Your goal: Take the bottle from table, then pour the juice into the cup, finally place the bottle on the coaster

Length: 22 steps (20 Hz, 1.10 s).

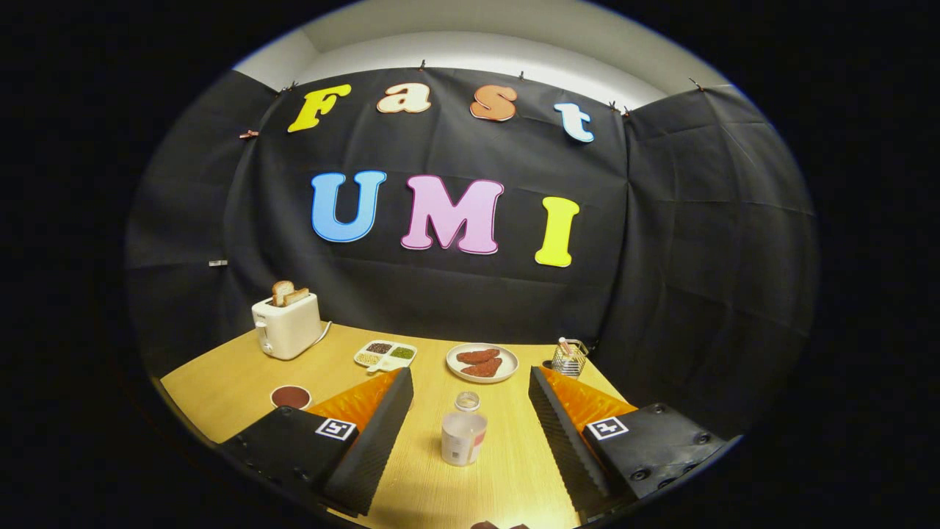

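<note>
Fingers [400, 419] spread wide apart, empty, flanking the cup [463, 438] on the table [220, 382].

The cup [463, 438], pale and translucent with a reddish patch on its side, stands upright on the wooden table [220, 389]. Just beyond it stands the small clear bottle [467, 401], also upright. The round coaster [291, 397], dark brown with a pale rim, lies flat, well apart from both.

Staged booth | cloth wall [470, 294] | breakfast table [220, 382], toaster [287, 327]
</note>
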Each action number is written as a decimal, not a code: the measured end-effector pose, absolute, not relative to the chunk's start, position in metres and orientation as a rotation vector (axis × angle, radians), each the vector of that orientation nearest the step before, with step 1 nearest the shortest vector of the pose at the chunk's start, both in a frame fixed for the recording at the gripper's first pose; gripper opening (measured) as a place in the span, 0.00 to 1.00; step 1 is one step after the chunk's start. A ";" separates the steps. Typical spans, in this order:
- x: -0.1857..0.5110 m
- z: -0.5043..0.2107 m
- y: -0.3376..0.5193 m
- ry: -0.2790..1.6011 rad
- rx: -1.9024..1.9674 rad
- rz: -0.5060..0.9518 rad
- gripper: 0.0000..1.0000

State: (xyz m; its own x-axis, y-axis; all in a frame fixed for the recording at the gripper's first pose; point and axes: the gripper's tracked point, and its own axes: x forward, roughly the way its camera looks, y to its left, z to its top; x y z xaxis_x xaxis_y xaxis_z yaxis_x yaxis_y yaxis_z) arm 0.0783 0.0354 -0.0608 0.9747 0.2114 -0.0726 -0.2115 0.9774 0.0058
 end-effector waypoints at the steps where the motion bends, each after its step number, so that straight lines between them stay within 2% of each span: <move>1: 0.084 -0.066 0.037 0.081 0.001 0.228 0.97; 9: 0.131 -0.115 0.038 0.104 0.000 0.290 0.98; 22: 0.173 -0.187 0.054 0.188 0.063 0.303 0.98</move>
